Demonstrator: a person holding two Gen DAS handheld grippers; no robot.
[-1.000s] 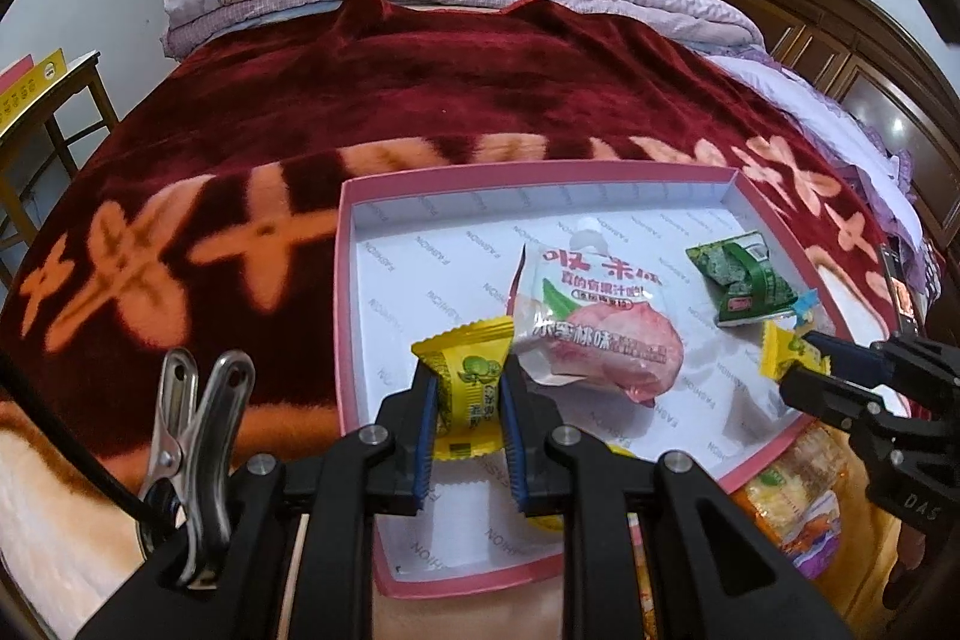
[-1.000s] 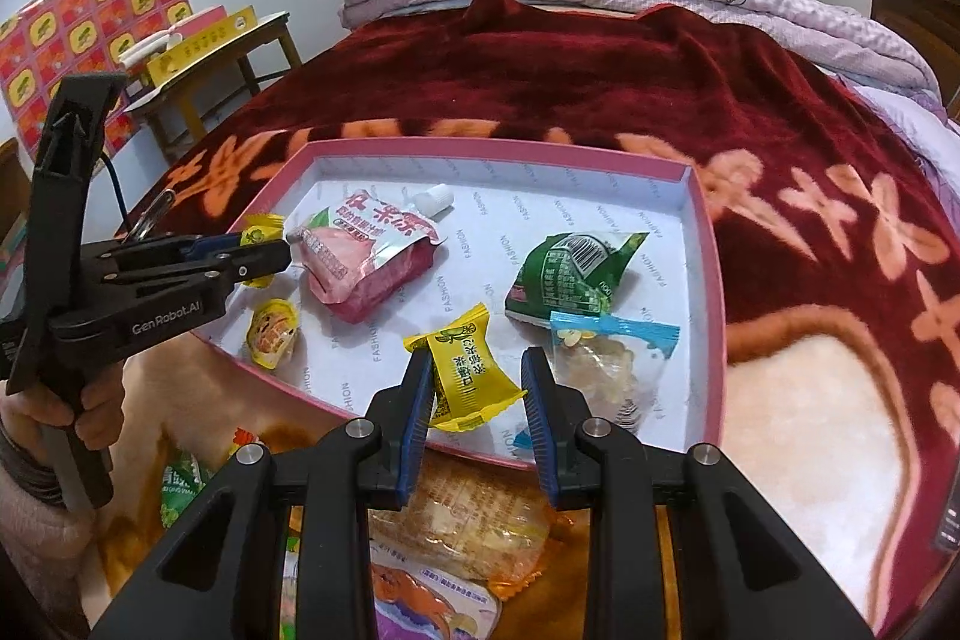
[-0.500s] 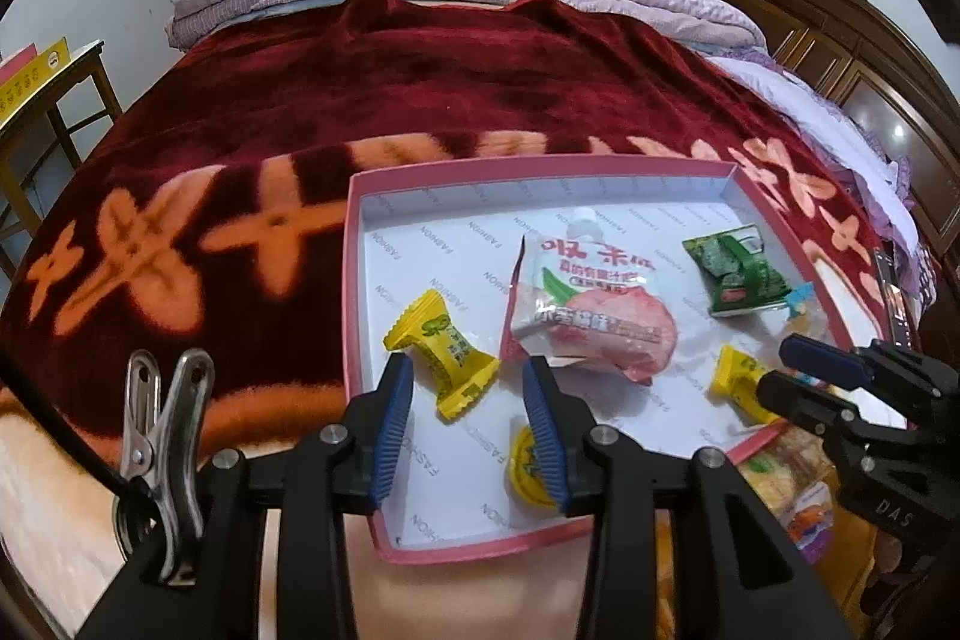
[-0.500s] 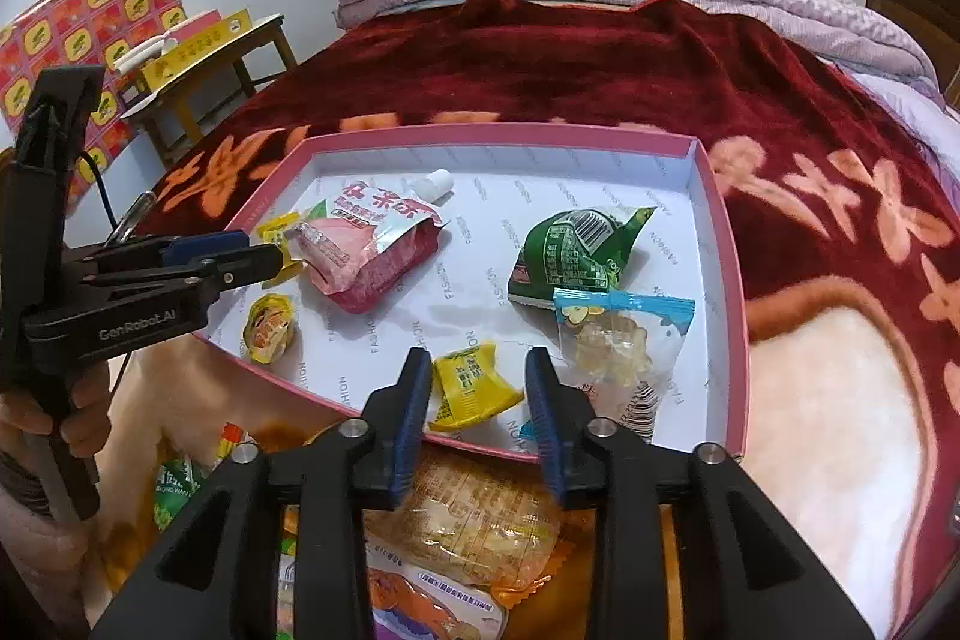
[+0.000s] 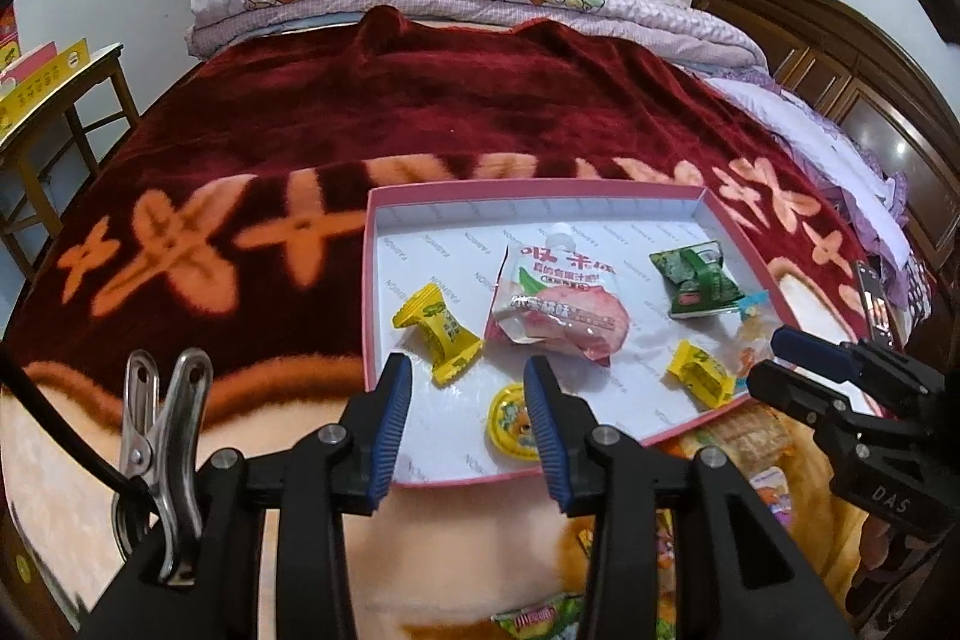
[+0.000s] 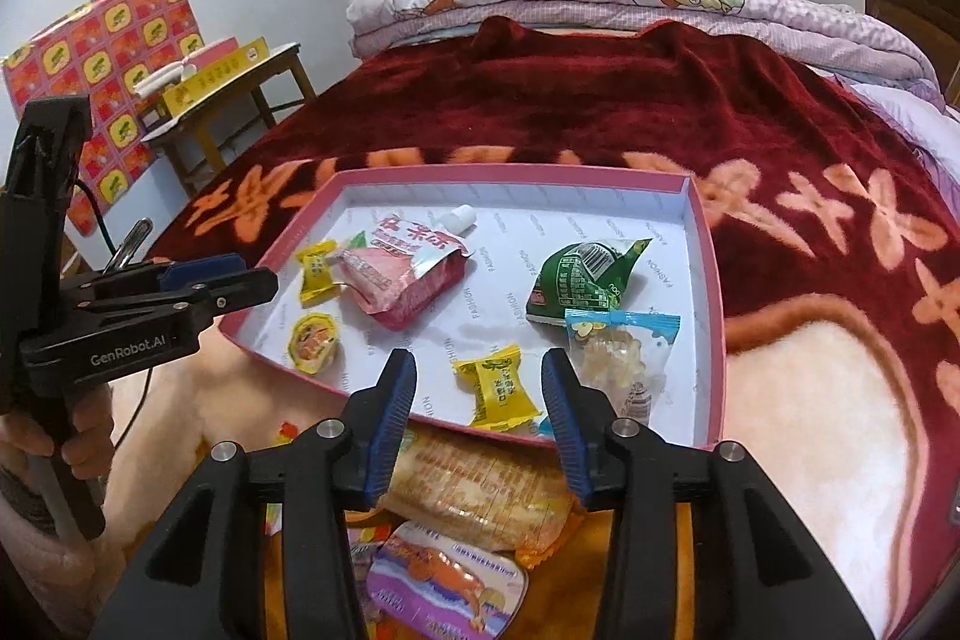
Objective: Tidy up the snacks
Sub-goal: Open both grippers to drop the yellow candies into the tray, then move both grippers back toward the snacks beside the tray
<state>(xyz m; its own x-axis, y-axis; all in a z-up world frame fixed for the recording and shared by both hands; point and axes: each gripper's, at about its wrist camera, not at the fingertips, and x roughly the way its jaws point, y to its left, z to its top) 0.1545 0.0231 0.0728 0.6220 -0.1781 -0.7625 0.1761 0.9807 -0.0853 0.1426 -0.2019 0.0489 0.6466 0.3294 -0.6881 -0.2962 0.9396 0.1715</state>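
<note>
Tools: left tool (image 5: 471, 415) and right tool (image 6: 477, 415) have just been opening, each releasing a yellow candy (image 5: 437, 333) (image 6: 498, 394) inside pink tray (image 6: 708, 292). Next: collecting biscuit pack (image 6: 480, 490) lying near tray.

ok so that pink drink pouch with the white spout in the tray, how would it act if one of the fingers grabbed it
The pink pouch looks soft and bulging, so it would probably sag and shift rather than stay stiff. Its crinkled foil edges look glossy, so likely a bit slippery. It seems full, so probably heavier than the yellow candies beside it in the tray.
</note>
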